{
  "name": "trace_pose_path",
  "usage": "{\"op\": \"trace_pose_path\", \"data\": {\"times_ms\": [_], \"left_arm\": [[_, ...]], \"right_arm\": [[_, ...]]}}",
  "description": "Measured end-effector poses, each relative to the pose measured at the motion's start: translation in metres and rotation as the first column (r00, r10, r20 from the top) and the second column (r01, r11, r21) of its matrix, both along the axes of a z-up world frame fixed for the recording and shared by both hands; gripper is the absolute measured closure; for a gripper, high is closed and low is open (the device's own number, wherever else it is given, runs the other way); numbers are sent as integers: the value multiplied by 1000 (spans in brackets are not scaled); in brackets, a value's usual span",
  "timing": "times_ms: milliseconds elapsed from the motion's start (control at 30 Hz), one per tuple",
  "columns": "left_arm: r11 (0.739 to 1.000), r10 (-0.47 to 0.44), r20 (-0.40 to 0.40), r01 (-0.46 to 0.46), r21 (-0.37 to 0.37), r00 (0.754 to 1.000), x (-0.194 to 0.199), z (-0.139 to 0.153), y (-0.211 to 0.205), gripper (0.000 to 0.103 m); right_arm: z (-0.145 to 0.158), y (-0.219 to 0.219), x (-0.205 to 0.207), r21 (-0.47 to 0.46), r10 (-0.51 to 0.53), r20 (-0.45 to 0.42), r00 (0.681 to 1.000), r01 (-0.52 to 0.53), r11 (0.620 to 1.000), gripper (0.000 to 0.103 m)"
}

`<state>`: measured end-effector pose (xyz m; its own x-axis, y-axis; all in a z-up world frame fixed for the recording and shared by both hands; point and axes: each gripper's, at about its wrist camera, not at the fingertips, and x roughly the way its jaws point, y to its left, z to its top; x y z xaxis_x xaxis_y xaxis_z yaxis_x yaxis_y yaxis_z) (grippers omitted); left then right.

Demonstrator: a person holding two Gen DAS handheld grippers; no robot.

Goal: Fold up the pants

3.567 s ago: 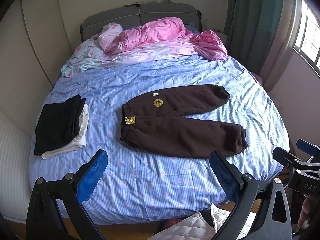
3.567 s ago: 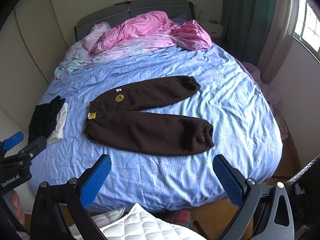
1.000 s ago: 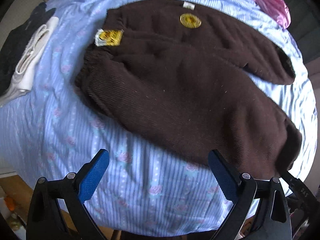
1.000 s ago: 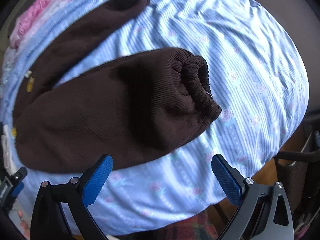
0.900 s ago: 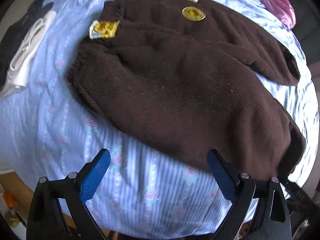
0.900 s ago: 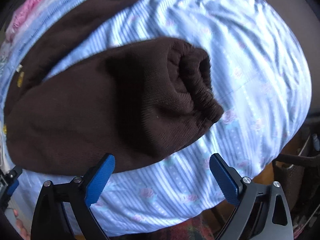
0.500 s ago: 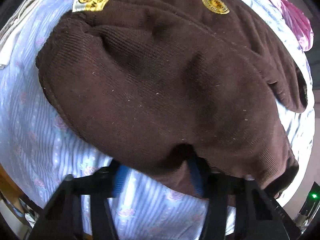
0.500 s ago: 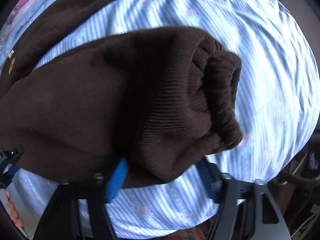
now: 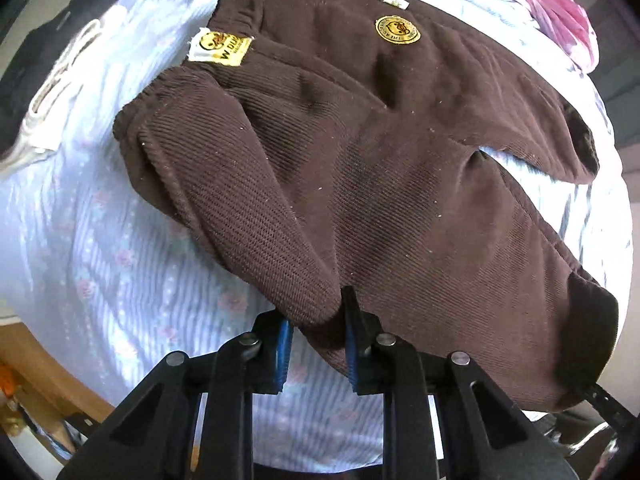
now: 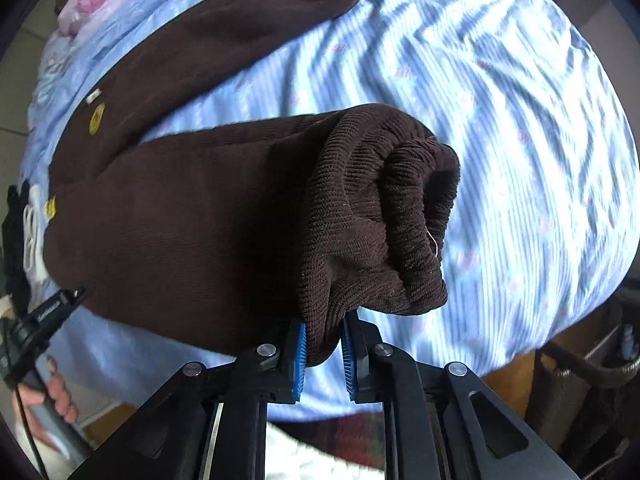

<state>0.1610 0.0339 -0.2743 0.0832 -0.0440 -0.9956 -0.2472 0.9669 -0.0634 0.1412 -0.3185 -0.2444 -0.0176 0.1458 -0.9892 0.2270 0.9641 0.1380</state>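
Note:
Dark brown pants [image 9: 360,152] lie on a blue striped bed sheet [image 9: 100,248], waistband to the left with a yellow label [image 9: 219,46] and a round gold badge [image 9: 398,30]. My left gripper [image 9: 316,328] is shut on the near leg's lower edge, partway along it. My right gripper [image 10: 323,340] is shut on the same leg's edge close to its ribbed cuff [image 10: 416,216], and the cloth is bunched and lifted there. The far leg [image 10: 240,36] lies flat on the sheet [image 10: 520,120].
A folded pile of black and white clothes [image 9: 44,80] sits at the bed's left side. Pink bedding [image 9: 560,12] is bunched at the head. The left gripper and its hand [image 10: 44,344] show at the right wrist view's lower left. Wooden floor lies beyond the bed's near edge.
Both grippers came down from above the bed to the near leg and went from wide open to shut on its edge. The cloth is now pinched and raised.

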Motion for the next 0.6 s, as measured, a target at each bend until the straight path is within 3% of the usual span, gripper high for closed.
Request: {"op": "trace_pose_path", "data": {"times_ms": [133, 367, 600], "left_arm": [[1000, -11, 29, 10, 16, 1000, -1, 23, -1, 82], [999, 1, 153, -8, 41, 988, 5, 93, 8, 82], [999, 10, 227, -21, 42, 974, 68, 113, -19, 83]], "right_arm": [[16, -1, 0, 12, -3, -4, 1000, 3, 1000, 87], [93, -3, 7, 46, -66, 193, 979, 58, 997, 87], [110, -20, 57, 115, -196, 237, 952, 172, 978, 87]]}}
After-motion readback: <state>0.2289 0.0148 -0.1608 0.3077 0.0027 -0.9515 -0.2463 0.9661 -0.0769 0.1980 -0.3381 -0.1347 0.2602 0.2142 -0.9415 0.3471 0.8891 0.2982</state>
